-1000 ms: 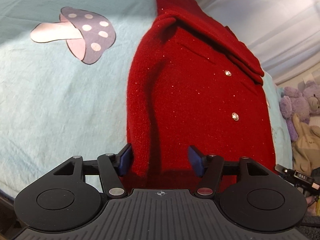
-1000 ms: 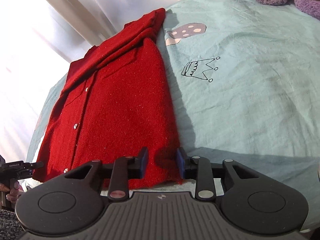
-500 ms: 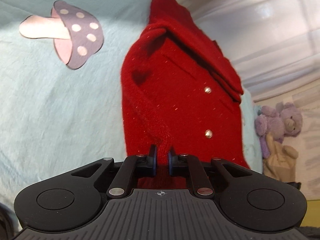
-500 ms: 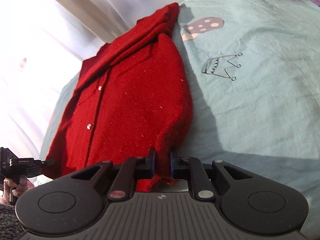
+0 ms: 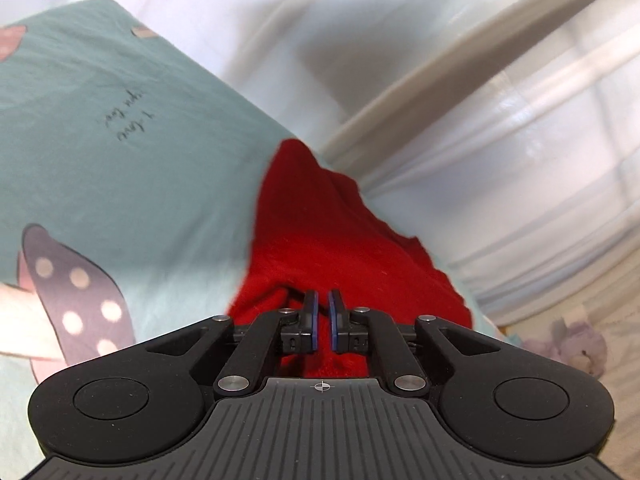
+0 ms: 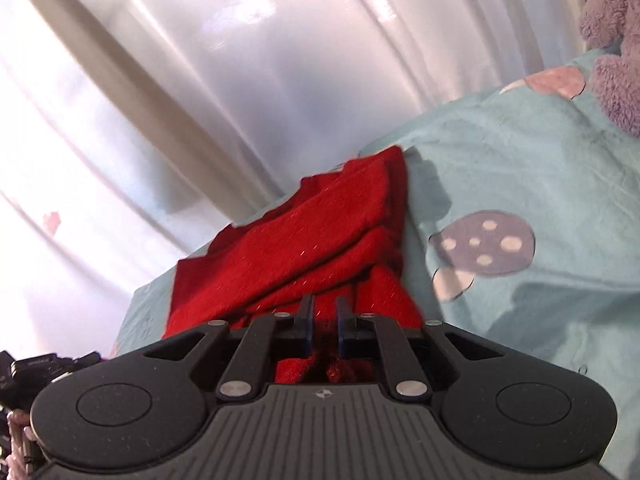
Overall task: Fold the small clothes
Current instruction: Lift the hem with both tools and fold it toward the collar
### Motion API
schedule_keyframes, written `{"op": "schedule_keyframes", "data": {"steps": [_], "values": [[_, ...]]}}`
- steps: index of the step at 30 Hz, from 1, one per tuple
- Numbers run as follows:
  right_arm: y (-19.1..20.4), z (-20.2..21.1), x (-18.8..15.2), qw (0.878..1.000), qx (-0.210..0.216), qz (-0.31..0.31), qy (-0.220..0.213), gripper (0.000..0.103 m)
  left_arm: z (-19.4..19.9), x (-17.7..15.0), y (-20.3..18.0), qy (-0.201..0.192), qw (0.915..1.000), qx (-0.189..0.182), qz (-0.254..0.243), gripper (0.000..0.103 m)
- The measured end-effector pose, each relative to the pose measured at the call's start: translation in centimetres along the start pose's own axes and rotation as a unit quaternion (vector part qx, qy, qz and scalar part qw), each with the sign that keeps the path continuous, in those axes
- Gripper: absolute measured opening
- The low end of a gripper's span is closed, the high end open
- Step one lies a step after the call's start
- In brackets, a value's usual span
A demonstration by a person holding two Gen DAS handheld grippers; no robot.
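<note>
Now, biggest thing first: the bed with its pale teal sheet [image 5: 132,184] printed with mushrooms fills the lower half of both wrist views, white curtains [image 6: 248,80] hang behind it, and a purple plush toy [image 6: 616,40] sits at the far right.

On the sheet near the curtain side lies the red fuzzy knit cardigan [image 5: 320,232], partly bunched, with layered folds visible in the right wrist view [image 6: 320,240]. Its near edge runs up into both tools, so you look to be carrying the hem toward the far end to make a fold.

Your left gripper [image 5: 322,320] has its fingers nearly pressed together, with red knit directly behind and below them; it reads as pinching the cardigan edge, though the cloth between the pads is not clearly shown. Your right gripper [image 6: 323,324] has a slightly wider gap, with red fabric sitting in it and under it, so it is pinching the hem too.

Handling, as a judgement: the knit is soft, light and floppy, with a grippy, fuzzy surface that should not slip, but it will sag and stretch between two holds. Hold at the hem corners, keep both sides level, and lay it down before letting go, or the layers underneath will drag and wrinkle.
</note>
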State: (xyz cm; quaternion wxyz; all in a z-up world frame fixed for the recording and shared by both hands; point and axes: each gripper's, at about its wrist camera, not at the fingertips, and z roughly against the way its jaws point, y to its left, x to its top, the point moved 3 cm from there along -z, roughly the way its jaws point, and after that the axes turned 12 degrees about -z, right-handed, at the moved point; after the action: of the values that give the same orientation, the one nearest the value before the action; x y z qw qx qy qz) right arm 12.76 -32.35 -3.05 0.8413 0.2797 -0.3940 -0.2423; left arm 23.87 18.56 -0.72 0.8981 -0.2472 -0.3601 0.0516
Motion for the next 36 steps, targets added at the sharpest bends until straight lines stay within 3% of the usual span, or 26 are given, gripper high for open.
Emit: {"op": "schedule_keyframes", "data": {"steps": [2, 4, 6, 8, 10, 14, 16, 21, 24, 26, 29, 32, 34, 36], "values": [[-0.2, -1.0, 0.8, 0.998, -0.05, 0.032, -0.034, 0.007, -0.5, 0.4, 0.7, -0.003, 0.9998, 0.022, 0.0, 0.006], [-0.7, -1.3, 1.4, 0.994, -0.083, 0.05, -0.053, 0.009, -0.2, 0.3, 1.3, -0.003, 0.9996, 0.023, -0.017, 0.013], [-1.1, -1.1, 1.4, 0.993, -0.087, 0.068, -0.052, 0.01, 0.2, -0.6, 1.0, 0.011, 0.9977, 0.001, -0.067, 0.042], [-1.3, -0.8, 0.7, 0.991, -0.068, 0.109, -0.028, 0.012, 0.4, -1.9, 0.2, 0.035, 0.991, -0.003, -0.129, 0.05], [-0.8, -0.5, -0.9, 0.985, -0.044, 0.169, 0.012, 0.014, 0.3, -3.7, -1.0, 0.066, 0.9773, -0.006, -0.201, 0.05], [0.5, -0.9, -3.9, 0.962, -0.025, 0.263, 0.073, 0.027, -1.4, -5.8, -3.0, 0.107, 0.9583, -0.037, -0.262, 0.068], [0.8, -1.8, -4.8, 0.955, -0.023, 0.281, 0.095, 0.038, -3.3, -6.3, -3.6, 0.127, 0.9505, -0.014, -0.284, 0.069], [1.2, -3.6, -5.9, 0.942, -0.029, 0.309, 0.125, 0.049, -5.5, -6.3, -3.8, 0.14, 0.9505, -0.01, -0.278, 0.071], [1.3, -4.3, -6.3, 0.936, -0.023, 0.324, 0.137, 0.049, -5.5, -6.0, -4.0, 0.132, 0.9487, -0.007, -0.287, 0.081], [1.6, -4.6, -6.5, 0.932, -0.017, 0.334, 0.14, 0.049, -5.4, -5.7, -3.9, 0.129, 0.948, 0.006, -0.291, 0.081], [2.1, -5.2, -6.7, 0.927, -0.007, 0.346, 0.146, 0.049, -5.3, -5.2, -3.8, 0.126, 0.9525, -0.008, -0.277, 0.081], [2.2, -5.9, -6.8, 0.927, -0.009, 0.344, 0.151, 0.049, -6.4, -5.5, -3.9, 0.151, 0.9445, 0.008, -0.291, 0.08], [2.5, -6.0, -6.9, 0.928, -0.005, 0.341, 0.15, 0.043, -7.0, -5.9, -3.7, 0.166, 0.9426, 0.002, -0.289, 0.072], [2.6, -5.9, -6.9, 0.929, 0.007, 0.336, 0.155, 0.023, -7.1, -6.3, -3.8, 0.167, 0.9419, -0.004, -0.291, 0.066]]}}
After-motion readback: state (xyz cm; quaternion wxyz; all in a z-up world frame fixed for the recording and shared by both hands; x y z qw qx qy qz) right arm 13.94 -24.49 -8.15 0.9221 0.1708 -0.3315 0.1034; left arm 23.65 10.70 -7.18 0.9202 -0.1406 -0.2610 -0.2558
